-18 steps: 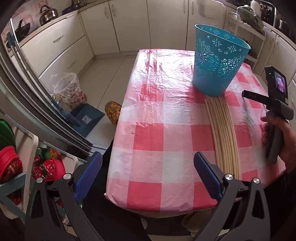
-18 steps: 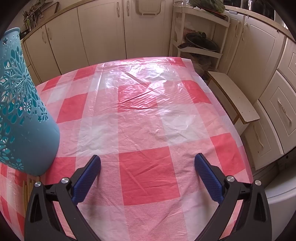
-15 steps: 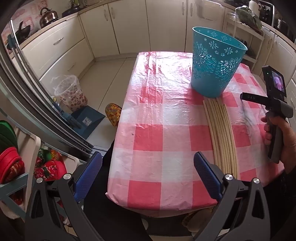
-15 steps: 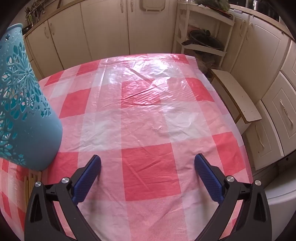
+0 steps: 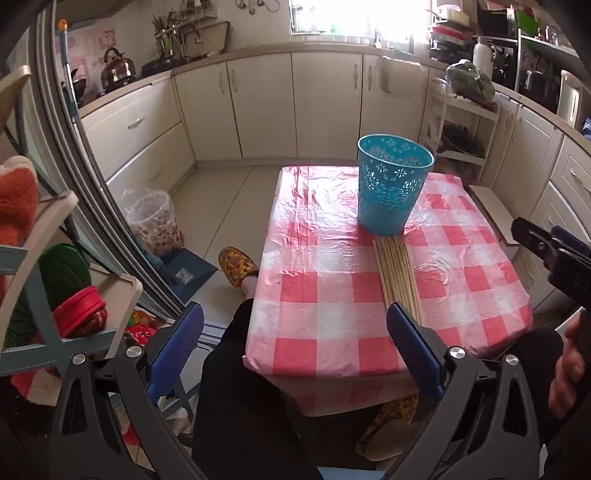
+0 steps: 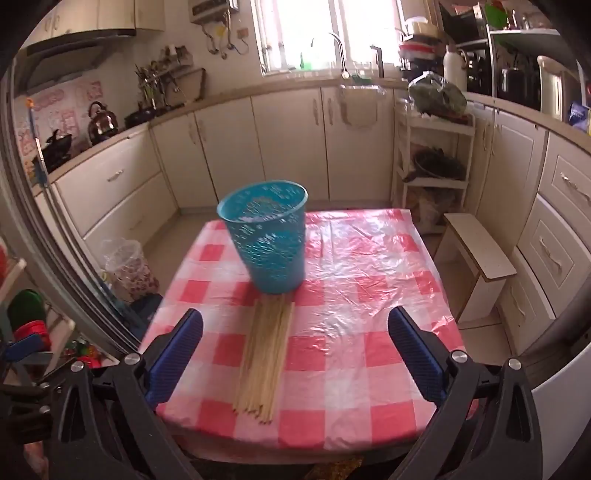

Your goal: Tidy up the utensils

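Two open grippers look down over a small kitchen table point(image 6: 369, 332) covered with a red-and-white checked plastic cloth point(image 5: 321, 291). Cream cabinets point(image 6: 288, 147) run along the walls behind it, with a bright window point(image 6: 332, 33) above the counter and a white shelf rack point(image 6: 432, 155) at the right.

On the table stands a blue basket point(image 6: 271, 240) with a cut-out flower pattern, upright and open at the top, set toward the far half of the cloth. Just in front of it lies a bundle of wooden sticks point(image 6: 266, 354), side by side in a flat row, their far ends touching or nearly touching the basket's base and their near ends reaching close to the table's front edge.

On the floor at the left sits a clear bin point(image 5: 155, 225) lined with a patterned bag, and near the table corner a foot in a yellow patterned slipper point(image 5: 236, 266).

The left gripper point(image 5: 295, 354) has its blue pads spread as wide as they go, with nothing between them; it hangs off the table's near left corner, above a dark-trousered leg. The right gripper point(image 6: 295, 358) is equally wide apart and empty, above the near end of the sticks without touching them. In the left wrist view it shows only partly, at the right edge, with the hand point(image 5: 567, 373) that holds it.
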Demonstrator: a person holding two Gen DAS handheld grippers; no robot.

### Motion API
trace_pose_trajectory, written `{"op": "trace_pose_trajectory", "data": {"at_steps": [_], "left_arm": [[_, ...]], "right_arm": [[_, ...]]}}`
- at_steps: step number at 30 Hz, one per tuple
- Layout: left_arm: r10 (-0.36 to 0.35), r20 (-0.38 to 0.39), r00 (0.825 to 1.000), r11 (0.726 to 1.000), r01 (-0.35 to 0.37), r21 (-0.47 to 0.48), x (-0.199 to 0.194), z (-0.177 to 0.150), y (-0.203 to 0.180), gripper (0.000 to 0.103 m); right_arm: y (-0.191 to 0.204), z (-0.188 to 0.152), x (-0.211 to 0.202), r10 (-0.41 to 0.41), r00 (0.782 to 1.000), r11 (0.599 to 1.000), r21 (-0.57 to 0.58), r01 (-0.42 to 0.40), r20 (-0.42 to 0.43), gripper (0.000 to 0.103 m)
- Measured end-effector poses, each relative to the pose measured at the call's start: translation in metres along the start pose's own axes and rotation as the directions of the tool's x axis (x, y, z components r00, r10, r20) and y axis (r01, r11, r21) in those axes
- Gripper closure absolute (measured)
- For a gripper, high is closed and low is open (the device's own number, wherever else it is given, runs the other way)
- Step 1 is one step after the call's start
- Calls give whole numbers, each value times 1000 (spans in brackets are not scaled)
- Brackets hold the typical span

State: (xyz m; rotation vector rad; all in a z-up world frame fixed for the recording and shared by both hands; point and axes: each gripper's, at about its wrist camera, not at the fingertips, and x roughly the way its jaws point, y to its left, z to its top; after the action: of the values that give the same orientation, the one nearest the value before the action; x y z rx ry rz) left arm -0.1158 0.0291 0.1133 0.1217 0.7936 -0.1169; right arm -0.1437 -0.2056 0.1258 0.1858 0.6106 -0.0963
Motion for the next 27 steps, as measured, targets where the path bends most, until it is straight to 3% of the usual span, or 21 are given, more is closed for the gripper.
{"op": "trace_pose_trajectory", "data": {"at_steps": [3, 9, 19, 27], "left_arm": [[31, 43, 999, 1000, -31, -2, -32, -10, 6, 8], [10, 81, 997, 998, -5, -62, -75, -33, 25, 8], [2, 181, 983, 999, 6, -46, -136, -59, 29, 8], [-9, 222, 975, 999, 20, -48, -161, -66, 33, 8]], "right_arm": [[20, -14, -46, 21, 998, 999, 26, -22, 62, 7], [43, -54, -105, 42, 989, 995, 79, -53, 139, 7], [66, -82, -159, 42, 962, 998, 24, -50, 268, 7], [74, -91, -181, 61, 951, 998, 4, -66, 304, 7]]}}
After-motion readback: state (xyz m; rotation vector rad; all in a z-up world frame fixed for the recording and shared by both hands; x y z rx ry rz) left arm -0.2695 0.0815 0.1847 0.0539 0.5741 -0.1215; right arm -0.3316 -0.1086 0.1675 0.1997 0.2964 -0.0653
